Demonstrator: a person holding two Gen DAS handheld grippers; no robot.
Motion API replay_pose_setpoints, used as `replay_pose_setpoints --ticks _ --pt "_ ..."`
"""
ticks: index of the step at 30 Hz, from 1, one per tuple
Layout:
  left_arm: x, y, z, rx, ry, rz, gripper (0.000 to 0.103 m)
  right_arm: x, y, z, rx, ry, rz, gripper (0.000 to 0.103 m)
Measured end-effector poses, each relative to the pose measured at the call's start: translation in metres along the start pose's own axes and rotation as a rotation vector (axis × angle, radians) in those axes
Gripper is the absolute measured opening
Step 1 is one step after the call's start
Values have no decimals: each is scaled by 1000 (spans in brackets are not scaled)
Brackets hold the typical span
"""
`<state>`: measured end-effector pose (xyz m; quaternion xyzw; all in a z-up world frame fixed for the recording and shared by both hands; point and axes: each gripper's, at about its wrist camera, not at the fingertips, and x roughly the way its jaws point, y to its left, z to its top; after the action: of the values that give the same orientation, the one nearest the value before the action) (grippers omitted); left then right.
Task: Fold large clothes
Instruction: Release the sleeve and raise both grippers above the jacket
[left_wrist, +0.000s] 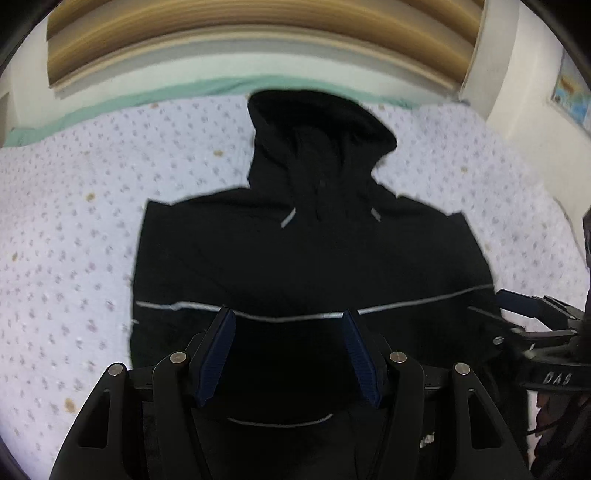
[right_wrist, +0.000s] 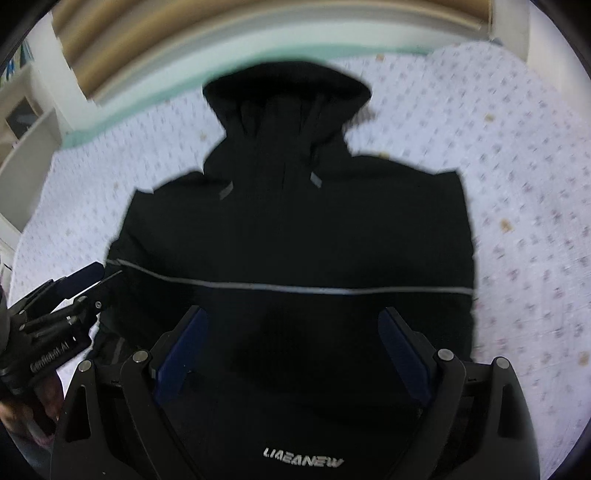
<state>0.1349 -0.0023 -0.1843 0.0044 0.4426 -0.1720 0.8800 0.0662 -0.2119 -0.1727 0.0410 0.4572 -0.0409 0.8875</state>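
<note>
Two grippers in our hands over one black hooded jacket (left_wrist: 314, 251) with thin grey reflective stripes, spread flat on the pale dotted bedspread (left_wrist: 74, 221), hood toward the wooden headboard (left_wrist: 258, 33).

Readable text: white "LIAEANEW" print (right_wrist: 303, 462) on the jacket fabric low in our right wrist view. "DAS" on the right gripper's black body, seen at the right edge of our left view. On the left gripper's body in the right view there is lettering that looks like "GenRobot.AI", but it is blurred and we can't confirm it.

Left gripper (left_wrist: 290, 354): blue-padded jaws spread, nothing between the pads, black fabric below them. Right gripper (right_wrist: 291, 354): jaws spread wide, nothing pinched, jacket chest under them.

Edges: the horizontal grey stripe (left_wrist: 314, 315) runs across the chest in both views. Both shoulder edges are visible. In the left view the jacket's left side edge is clear against the bedspread, while its right side is partly hidden by the right gripper. A green sheet strip (left_wrist: 110, 99) lies beyond the hood.

Room: wide bare bedspread on both sides of the jacket and around the hood. The grippers are close side by side near the lower part of the jacket.
</note>
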Motion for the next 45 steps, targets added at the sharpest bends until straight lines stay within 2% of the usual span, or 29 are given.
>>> replay_pose_setpoints --ticks 2,5,9,10,13,15,17,21,24,26,30,33,36,39,42,45 --pt "27 2 -13 -7 57 35 61 20 -1 -7 14 38 -3 94" --pt "52 13 -29 -43 123 31 61 47 -8 -16 59 89 -6 94" --pt "85 16 -50 2 121 46 61 84 -16 -24 62 148 -2 99" --pt "89 15 -50 0 125 57 61 89 -13 -24 43 163 -15 103" --pt "88 14 -40 -24 177 69 61 96 9 -14 -58 257 -102 103" --pt "81 19 -29 -24 225 26 61 86 10 -3 -46 284 -63 103" --pt "64 25 -12 -23 209 -16 61 69 9 10 -32 246 -29 101" --pt "31 30 22 -51 57 -35 61 32 11 35 -44 84 -65 101" --pt "25 32 41 -63 -26 -41 61 23 8 47 -30 -12 -73 101" --pt "34 32 48 -52 -44 -26 61 27 3 51 -19 -37 -73 101" --pt "68 34 37 -66 23 -20 60 64 -9 48 19 10 -95 101" --pt "93 33 18 -31 76 54 58 91 -20 36 61 57 -80 101" --pt "109 34 4 -12 95 72 57 107 -22 28 34 78 -83 103" --pt "119 33 3 1 117 81 58 120 -17 29 -7 103 -113 103" --pt "125 31 8 41 152 81 58 124 -18 29 5 80 -116 103" --pt "122 30 16 23 188 82 58 118 -16 30 -11 85 -124 103"
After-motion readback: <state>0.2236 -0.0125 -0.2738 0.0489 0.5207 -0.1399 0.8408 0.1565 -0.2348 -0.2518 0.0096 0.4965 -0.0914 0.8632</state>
